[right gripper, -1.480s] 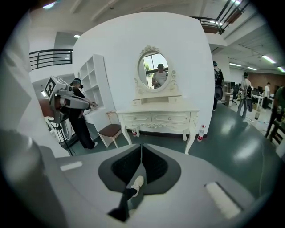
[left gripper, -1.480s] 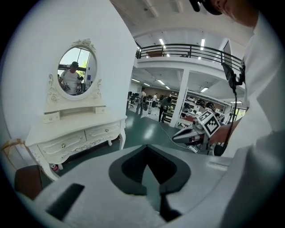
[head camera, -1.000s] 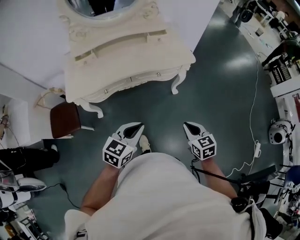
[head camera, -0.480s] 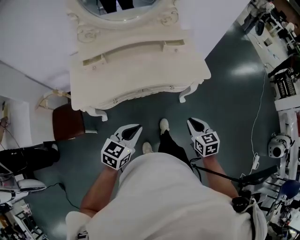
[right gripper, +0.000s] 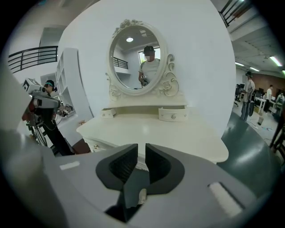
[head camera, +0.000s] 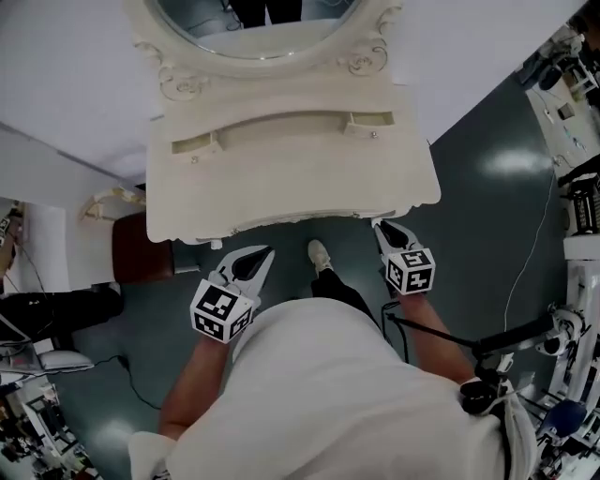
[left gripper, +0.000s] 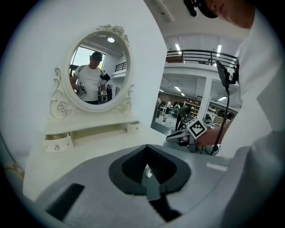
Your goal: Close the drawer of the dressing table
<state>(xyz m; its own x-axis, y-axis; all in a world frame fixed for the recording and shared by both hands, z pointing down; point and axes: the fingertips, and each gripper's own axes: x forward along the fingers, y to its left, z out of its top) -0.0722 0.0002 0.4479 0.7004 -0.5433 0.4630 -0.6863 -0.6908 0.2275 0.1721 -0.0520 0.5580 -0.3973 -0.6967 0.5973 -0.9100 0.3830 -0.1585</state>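
Observation:
A cream dressing table [head camera: 281, 187] with an oval mirror [head camera: 253, 19] stands against the white wall. Two small drawers sit on its shelf, one at the left [head camera: 194, 147] and one at the right [head camera: 371, 124]. A wide drawer with a knob [right gripper: 95, 145] runs under the top. My left gripper [head camera: 262, 251] is just short of the table's front edge, its jaws together and empty. My right gripper [head camera: 382, 225] has its tips at the front edge. Its jaws have just been opening, and a narrow gap with nothing in it shows between them [right gripper: 141, 147].
A dark brown stool [head camera: 141, 248] stands at the table's left, against the wall. The person's shoe [head camera: 320, 255] is on the grey floor under the table's front. A thin white cable [head camera: 534, 244] and racks of equipment [head camera: 577, 187] line the right side.
The person has stepped toward the dressing table, and both grippers have moved forward with them. The right gripper's tips now reach the front edge of the table.

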